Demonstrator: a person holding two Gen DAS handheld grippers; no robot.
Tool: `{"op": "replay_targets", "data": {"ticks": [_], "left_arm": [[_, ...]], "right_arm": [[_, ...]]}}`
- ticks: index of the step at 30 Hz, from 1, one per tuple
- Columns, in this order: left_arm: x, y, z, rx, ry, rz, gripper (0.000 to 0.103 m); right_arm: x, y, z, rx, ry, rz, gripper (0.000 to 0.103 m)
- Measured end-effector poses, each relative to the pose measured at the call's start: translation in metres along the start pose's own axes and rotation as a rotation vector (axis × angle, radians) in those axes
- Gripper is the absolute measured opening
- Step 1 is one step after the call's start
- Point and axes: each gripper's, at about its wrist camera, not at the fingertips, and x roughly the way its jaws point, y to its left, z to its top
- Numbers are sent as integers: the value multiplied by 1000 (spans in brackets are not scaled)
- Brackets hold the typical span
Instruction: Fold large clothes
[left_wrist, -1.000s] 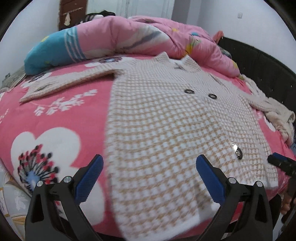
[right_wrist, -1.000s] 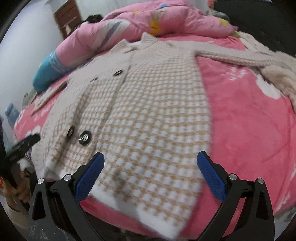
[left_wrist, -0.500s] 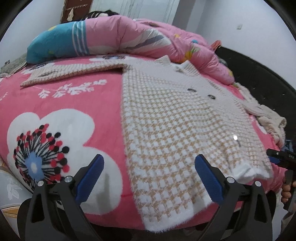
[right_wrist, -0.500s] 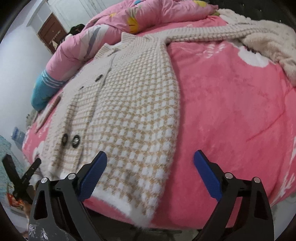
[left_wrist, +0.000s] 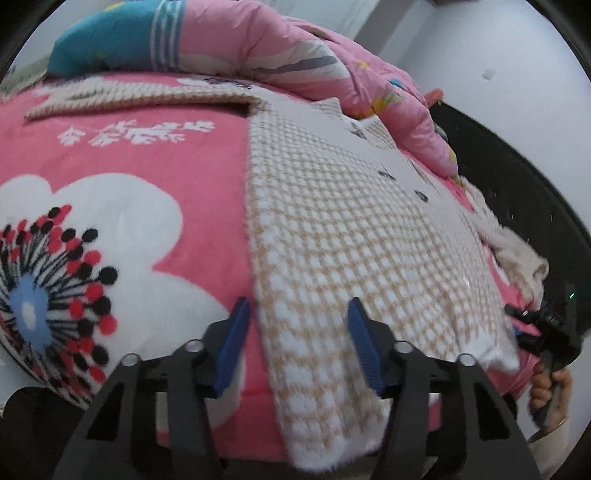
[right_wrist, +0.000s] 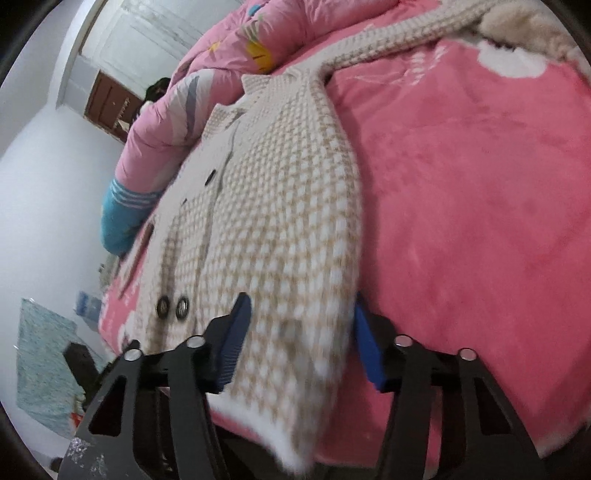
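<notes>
Fuzzy checked knit cardigan (left_wrist: 354, 236) flat on plush pink blanket (left_wrist: 147, 192), left claw (left_wrist: 297, 345), right claw (right_wrist: 301, 338) closing around its hem corners

Beige-and-white checked cardigan (left_wrist: 343, 236) flat, front up, on the bed

I am looking down along each gripper's fingers from the foot of the bed (left_wrist: 155, 155), close over its edge. My left view is sitting at the cardigan (left_wrist: 351, 240)'s left hem corner, my right view at its right corner; both are sharing cardigan, bed and quilt (right_wrist: 192, 99).
</notes>
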Motion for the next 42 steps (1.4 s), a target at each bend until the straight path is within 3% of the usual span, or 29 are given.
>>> {"op": "replay_targets", "data": {"ticks": [3,6,10,11,12,14,17,22,26,31,34,35,37,38,40,42], "left_arm": [[0,4,5,-35,15,-16,34],[-8,1,-1,-19,42,-35,31],[-5,-2,-11,-13,63,13,29],[-4,-4,-9,-14,64,31,24],[-3,-9,-6,0,65,62,21],[-6,-22,0,53,57,120,10],[-34,-45,8,161,-22,179,8],[-86,-69,13,223,-62,176,7],[-113,-80,-4,279,-31,185,7],[-110,-74,-38,267,82,222,7],[-80,-60,-54,233,161,248,9],[-73,-57,-57,227,176,256,11],[-59,-45,-61,199,214,261,14],[-58,-41,-60,189,222,259,19],[-63,-32,-54,175,205,271,28],[-69,-22,-44,160,170,275,37]], "right_arm": [[1,-3,1,33,14,39,39],[-9,1,-15,7,53,66,31],[-13,-3,-31,-14,60,54,17],[-14,-4,-28,-2,60,59,9],[-15,-4,-25,2,55,69,7],[-34,11,-17,-54,2,85,6],[-75,37,-7,-139,-90,126,5],[-128,47,-9,-195,-139,156,5],[-154,39,-31,-201,-126,152,5],[-145,11,-62,-171,-49,44,5],[-111,-13,-70,-127,42,-107,11],[-102,-22,-71,-119,62,-194,18],[-98,-30,-69,-105,84,-309,45],[-104,-31,-66,-105,70,-353,55],[-118,-25,-56,-129,23,-394,61],[-127,-13,-43,-168,-27,-434,74]]}}
